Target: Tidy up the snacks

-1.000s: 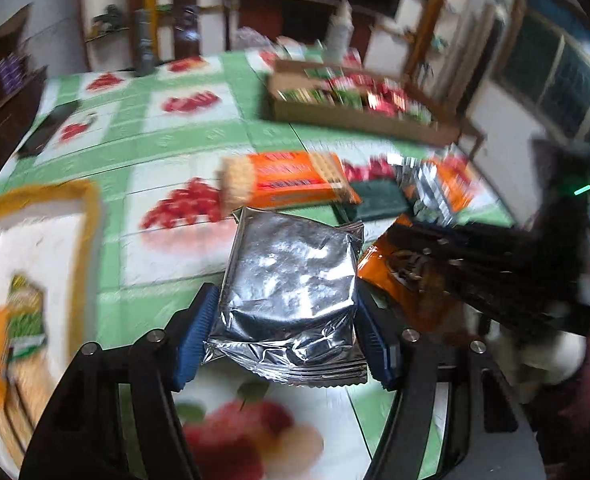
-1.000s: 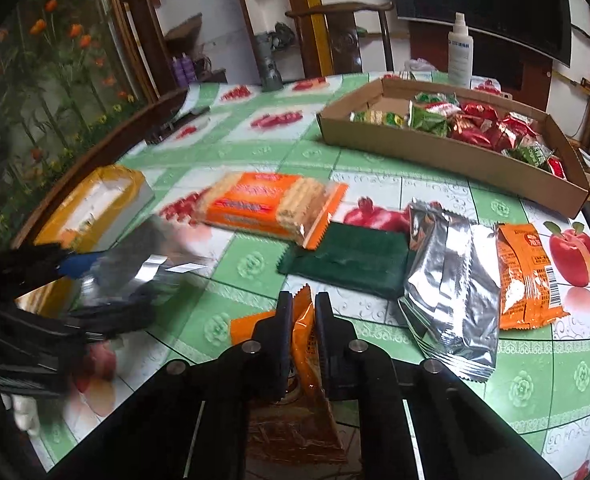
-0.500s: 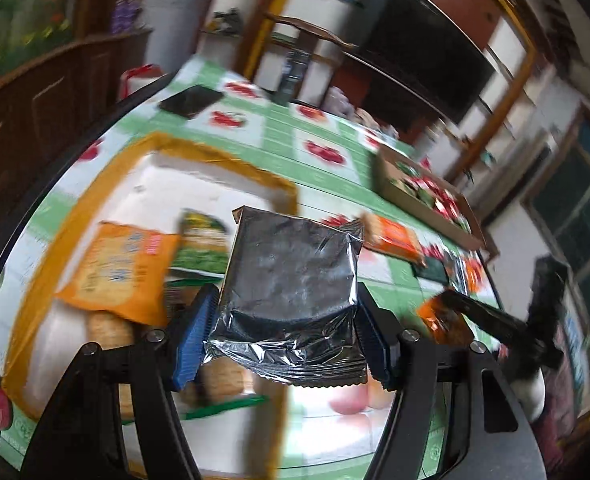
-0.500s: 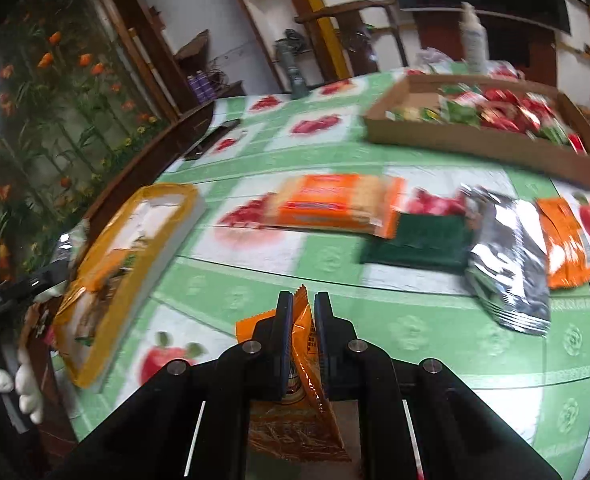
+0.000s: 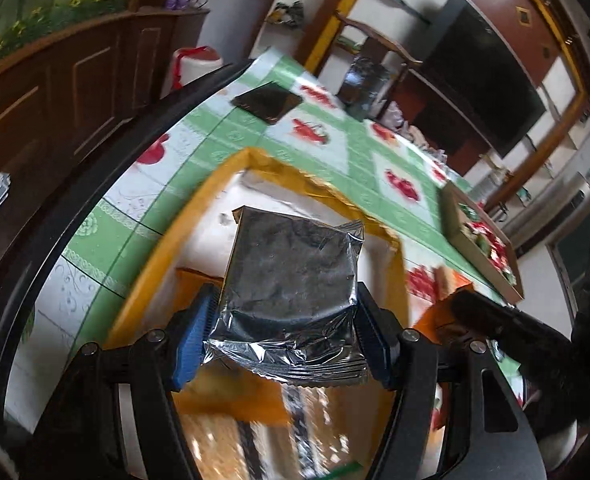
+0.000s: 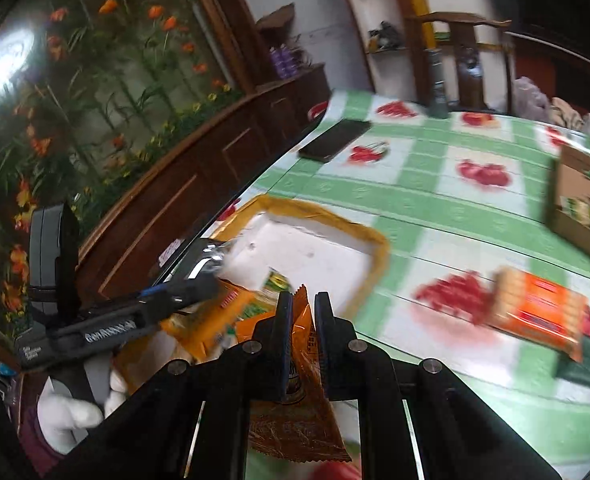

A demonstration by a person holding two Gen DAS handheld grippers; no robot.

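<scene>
My left gripper (image 5: 283,336) is shut on a silver foil snack packet (image 5: 295,276) and holds it above the white tray with a yellow rim (image 5: 255,164). Orange and green snack packs lie in the tray below it, blurred. My right gripper (image 6: 303,316) is shut on an orange snack packet (image 6: 299,412), held near the tray's right side (image 6: 379,248). The left gripper also shows in the right wrist view (image 6: 199,284), over the tray. The right gripper also shows in the left wrist view (image 5: 471,308).
A cardboard box of snacks (image 6: 575,216) stands at the far right. An orange biscuit pack (image 6: 535,312) and a dark green packet (image 6: 583,364) lie on the green fruit-print tablecloth. A black phone (image 6: 335,144) lies near the table's far edge.
Both grippers have swung left with their packets, from the loose snacks to the yellow-rimmed tray. The silver packet now hangs over the tray.
</scene>
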